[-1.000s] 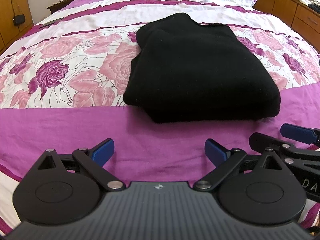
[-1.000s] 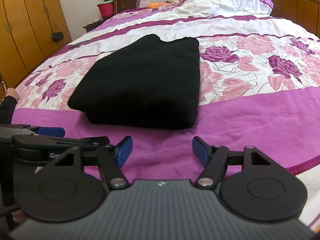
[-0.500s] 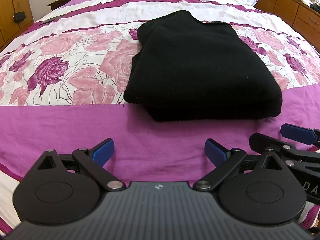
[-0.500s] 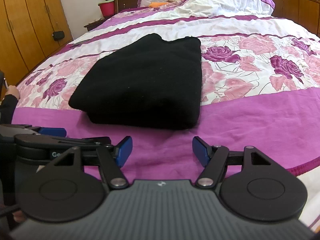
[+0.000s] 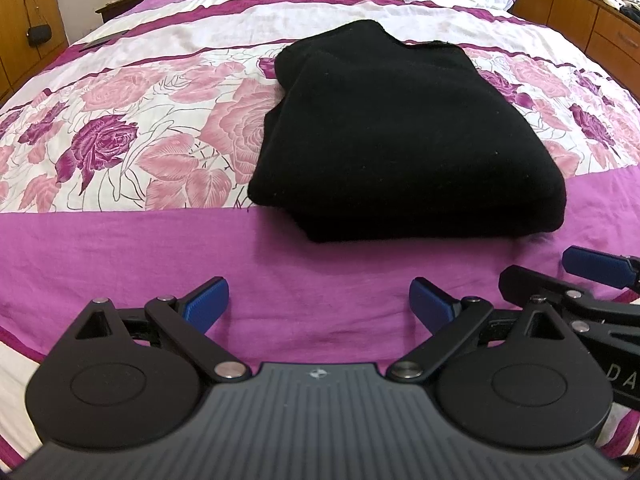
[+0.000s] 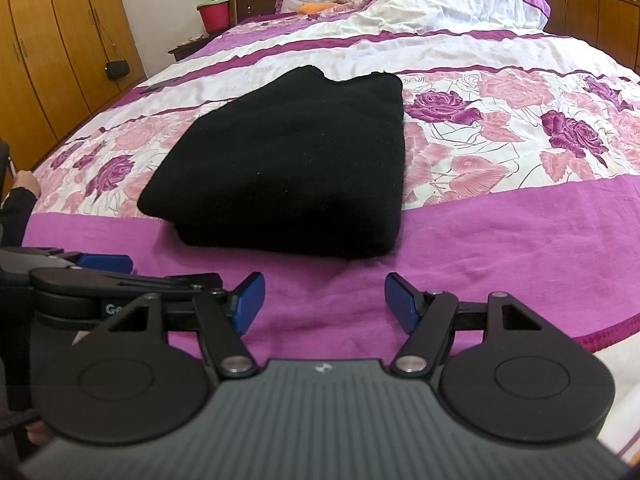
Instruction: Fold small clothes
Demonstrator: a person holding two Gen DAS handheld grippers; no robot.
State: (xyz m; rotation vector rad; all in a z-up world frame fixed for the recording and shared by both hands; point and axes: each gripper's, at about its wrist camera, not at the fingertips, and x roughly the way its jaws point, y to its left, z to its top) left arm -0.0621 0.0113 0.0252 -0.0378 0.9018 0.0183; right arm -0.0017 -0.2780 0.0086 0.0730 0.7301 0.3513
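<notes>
L gripper [image 5: 319, 303]: jaws apart, nothing between | R gripper [image 6: 325, 301]: jaws apart, nothing between | black garment [image 5: 400, 136]: folded, flat on bedspread [image 5: 120, 248], just ahead of both grippers, no contact

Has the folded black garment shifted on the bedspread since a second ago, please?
No. The black garment keeps its near edge on the bedspread's plain purple band, its far corner at the white stripe, as before.

left gripper [image 5: 319, 304] | black linkage, silver screws | blue fingers [image 5: 206, 303] | ribbed grey body
</notes>
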